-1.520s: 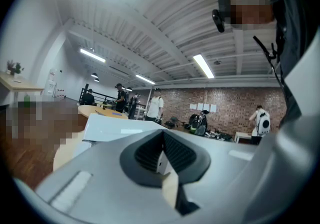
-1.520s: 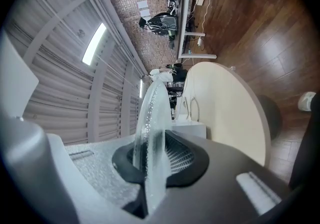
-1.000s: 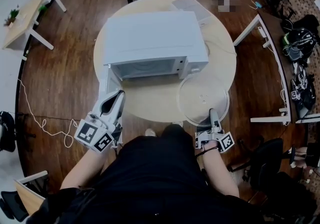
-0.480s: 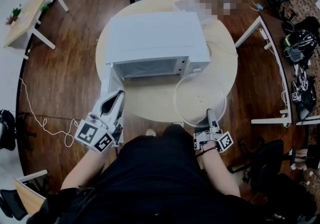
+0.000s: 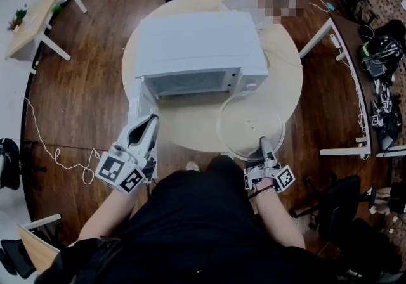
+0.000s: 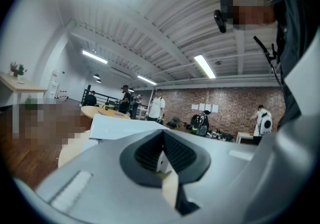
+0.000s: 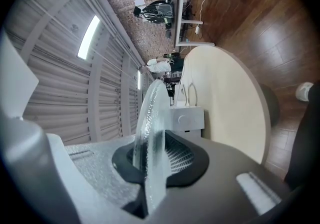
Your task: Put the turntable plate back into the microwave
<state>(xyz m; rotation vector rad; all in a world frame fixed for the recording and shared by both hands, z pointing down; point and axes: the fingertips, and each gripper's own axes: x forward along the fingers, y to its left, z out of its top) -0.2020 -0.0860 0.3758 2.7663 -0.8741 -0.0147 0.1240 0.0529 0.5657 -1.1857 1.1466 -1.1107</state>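
Left gripper level, jaws seemingly clamped, right gripper level, jaws clamped

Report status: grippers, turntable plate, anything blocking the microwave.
Left gripper shut on open microwave door. Right gripper shut on glass turntable plate rim; plate outside microwave, over table. Nothing blocks cavity.

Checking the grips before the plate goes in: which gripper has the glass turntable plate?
The right gripper: its jaws are shut on the near rim of the clear turntable plate. The left gripper is on the open microwave door instead.
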